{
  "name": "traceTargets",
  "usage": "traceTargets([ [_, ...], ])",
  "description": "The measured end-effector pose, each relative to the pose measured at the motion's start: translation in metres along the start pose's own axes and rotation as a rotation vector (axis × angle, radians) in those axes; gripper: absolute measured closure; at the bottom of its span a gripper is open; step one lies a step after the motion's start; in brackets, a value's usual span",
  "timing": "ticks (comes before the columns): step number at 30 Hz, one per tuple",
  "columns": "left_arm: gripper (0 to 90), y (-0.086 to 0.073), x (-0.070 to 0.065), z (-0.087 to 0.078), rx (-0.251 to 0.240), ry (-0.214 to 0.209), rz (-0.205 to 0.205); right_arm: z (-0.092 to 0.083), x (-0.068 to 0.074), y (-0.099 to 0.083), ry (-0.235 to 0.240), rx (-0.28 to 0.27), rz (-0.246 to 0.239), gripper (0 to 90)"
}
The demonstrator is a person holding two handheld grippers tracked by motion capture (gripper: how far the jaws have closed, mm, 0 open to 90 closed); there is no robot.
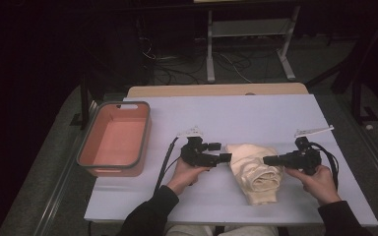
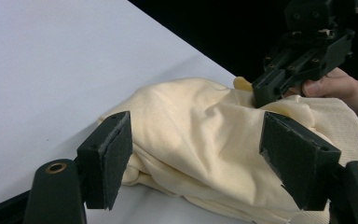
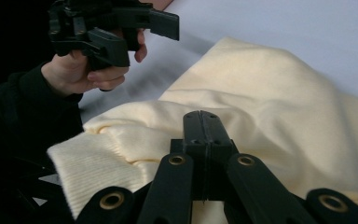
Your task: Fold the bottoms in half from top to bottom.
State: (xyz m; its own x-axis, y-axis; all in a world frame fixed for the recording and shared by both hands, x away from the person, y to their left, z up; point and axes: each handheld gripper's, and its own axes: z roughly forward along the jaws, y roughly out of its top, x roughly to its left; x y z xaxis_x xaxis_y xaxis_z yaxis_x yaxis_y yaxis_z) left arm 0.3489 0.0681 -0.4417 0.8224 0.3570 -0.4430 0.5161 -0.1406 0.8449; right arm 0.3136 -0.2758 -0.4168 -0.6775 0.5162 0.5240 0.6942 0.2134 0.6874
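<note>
Your pale lavender-white table top carries everything here. One salmon-pink plastic bin with a grey rim sits at its left edge, well apart from the work. One cream knit garment, folded and partly rolled, lies in the middle toward your side, ribbed cuff end pointing at you; it's soft, creased, with a thick roll along one side. Two grippers flank it. Your left gripper has its jaws standing apart, the cloth bulging in the gap between them, pads not pressing on it; in the high view it sits just beside the garment's left edge. Your right gripper has its jaws pressed together, tips right at the cloth's upper right fold; whether any fabric is pinched, you can't tell.
</note>
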Motion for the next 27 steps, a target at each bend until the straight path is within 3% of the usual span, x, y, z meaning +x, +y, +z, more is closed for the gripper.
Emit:
traceTargets([
  [8, 25.3, 0.000, 0.000, 0.001, 0.002, 0.001, 0.001, -0.004, 0.014, -0.005, 0.024, -0.051, -0.003, 89.1],
  [19, 25.1, 0.000, 0.001, 0.001, 0.006, 0.001, -0.004, -0.007, 0.029, -0.016, 0.060, -0.063, -0.012, 89.1],
  [27, 24.8, -0.001, 0.003, 0.002, 0.011, 0.004, -0.008, -0.005, 0.031, -0.028, 0.064, -0.015, -0.006, 89.1],
])
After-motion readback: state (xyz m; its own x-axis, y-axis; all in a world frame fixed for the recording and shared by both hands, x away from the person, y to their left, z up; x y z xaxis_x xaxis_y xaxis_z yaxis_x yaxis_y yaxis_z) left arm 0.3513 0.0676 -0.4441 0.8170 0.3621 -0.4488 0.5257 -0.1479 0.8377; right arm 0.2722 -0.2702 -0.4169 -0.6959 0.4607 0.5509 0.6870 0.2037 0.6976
